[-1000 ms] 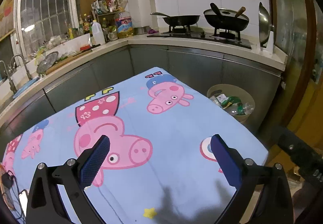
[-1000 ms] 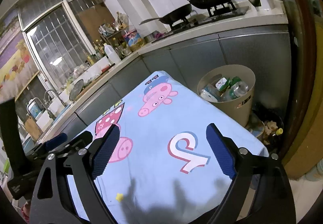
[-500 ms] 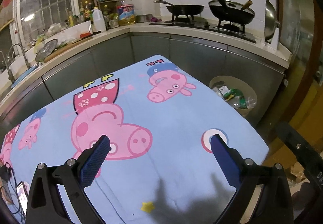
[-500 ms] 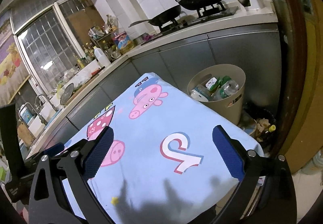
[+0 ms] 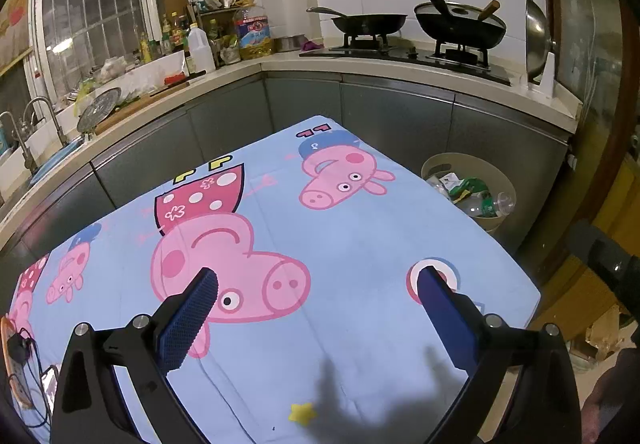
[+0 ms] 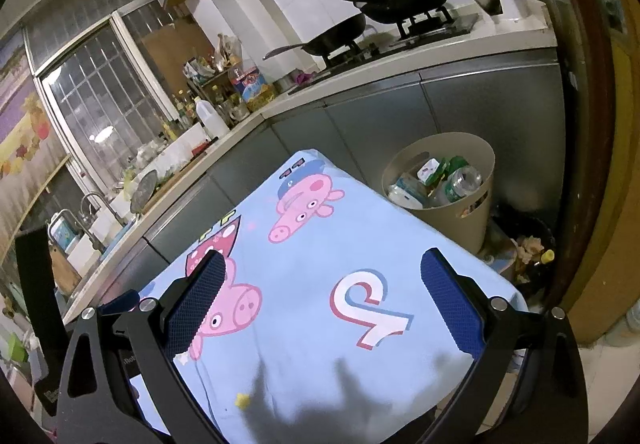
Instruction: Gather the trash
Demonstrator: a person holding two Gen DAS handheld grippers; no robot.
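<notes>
A table under a light blue cartoon-pig cloth (image 5: 340, 244) (image 6: 320, 284) fills the middle of both views. A beige waste bin (image 5: 438, 163) (image 6: 476, 211) stands on the floor past the table's far right corner, holding plastic bottles (image 6: 460, 181) and wrappers. My left gripper (image 5: 316, 296) hovers over the near part of the cloth, open, nothing between its blue pads. My right gripper (image 6: 322, 276) also hangs above the cloth, open wide and empty. I see no loose trash on the cloth.
Grey kitchen cabinets (image 5: 392, 115) wrap around the table's far side, with a stove and pans (image 5: 460, 23) on the counter. A sink (image 5: 24, 147) sits at left. Scraps lie on the floor (image 6: 532, 248) beside the bin. Cables and a phone (image 5: 28, 364) lie at the table's left edge.
The right gripper's jaws have spread a little wider. Both views have tilted slightly; the grippers stay over the same part of the cloth.
</notes>
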